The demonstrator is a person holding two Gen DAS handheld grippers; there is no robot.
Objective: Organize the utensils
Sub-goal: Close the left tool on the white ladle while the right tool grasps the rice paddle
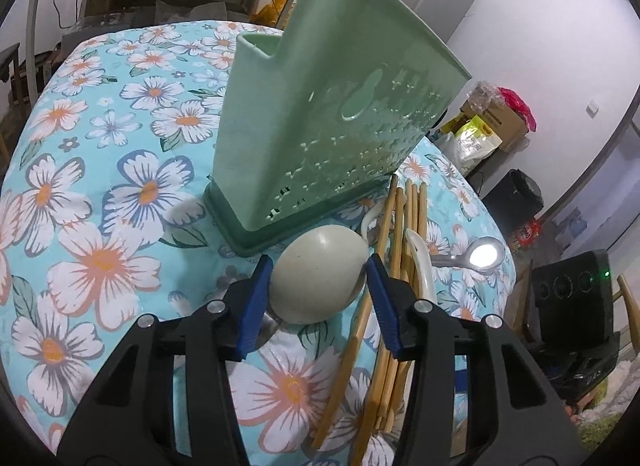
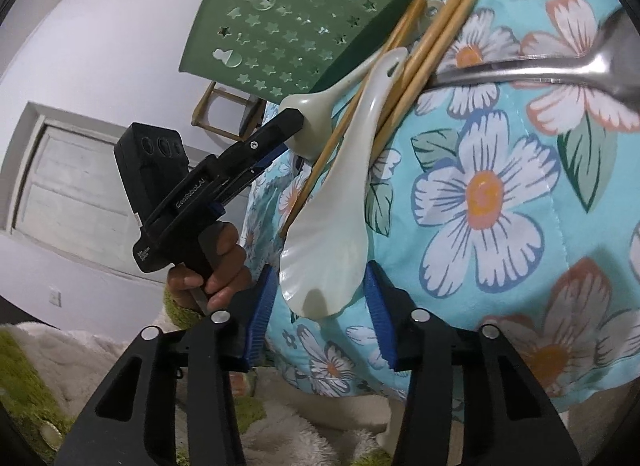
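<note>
A green perforated utensil holder (image 1: 320, 113) stands upright on the floral cloth; it also shows in the right wrist view (image 2: 296, 17). My left gripper (image 1: 320, 270) has its blue pads on both sides of the bowl of a pale ceramic spoon (image 1: 320, 278), seen from the right wrist as the left gripper (image 2: 280, 129) on that spoon (image 2: 316, 113). My right gripper (image 2: 320, 286) straddles the bowl of a white ceramic spoon (image 2: 332, 234), pads close to it. Several wooden chopsticks (image 1: 404, 234) lie beside the spoons, as the right wrist view shows (image 2: 432, 33). A metal spoon (image 1: 480, 256) lies to the right.
The table is covered by a blue floral cloth (image 1: 100, 185) whose edge falls away in the right wrist view (image 2: 304, 346). A second metal utensil (image 2: 560, 69) lies on the cloth. A black speaker (image 1: 576, 298), boxes and bags (image 1: 488, 125) stand beyond the table.
</note>
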